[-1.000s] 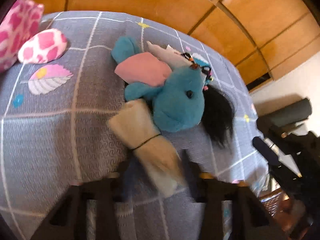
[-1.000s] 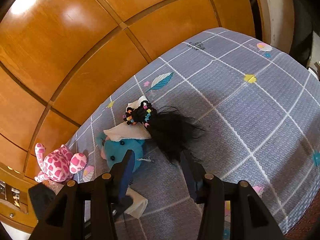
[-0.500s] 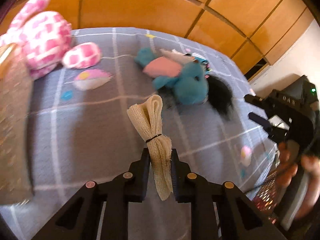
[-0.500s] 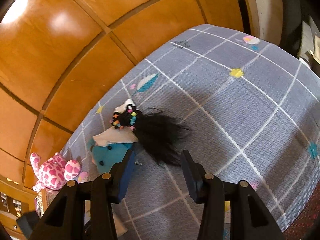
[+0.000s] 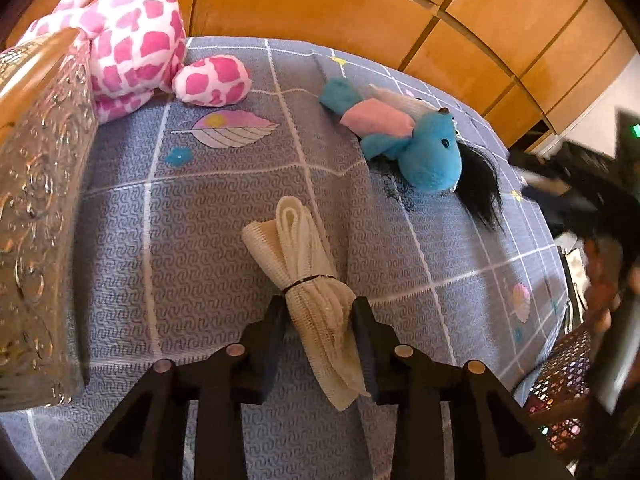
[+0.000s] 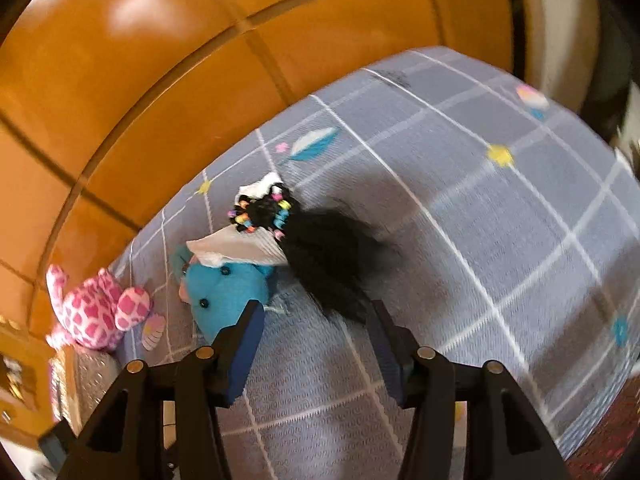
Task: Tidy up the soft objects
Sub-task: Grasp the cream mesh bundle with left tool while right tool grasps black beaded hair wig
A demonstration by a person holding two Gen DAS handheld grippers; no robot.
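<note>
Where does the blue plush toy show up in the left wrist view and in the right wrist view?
Left wrist: blue plush toy lies upper right of centre, on the grey bedspread.
Right wrist: it lies lower left of centre, just beyond the left finger.
Shared landmark: the pink spotted plush.

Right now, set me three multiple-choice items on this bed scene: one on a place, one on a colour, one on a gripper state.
1. Where does the pink-spotted plush lie?
A. Against the wooden headboard, beside the gold embossed box
B. On top of the blue plush
C. On the floor

2. What colour is the hair beside the blue plush?
A. Blonde
B. Black
C. Red

3. What is the left gripper doing?
A. Open over bare bedspread
B. Shut on the blue plush
C. Shut on the cream mesh cloth bundle

Key: 1 A, it sits by the box at the headboard. 2 B, the tuft is black. 3 C, both fingers press the bundle's sides.
</note>
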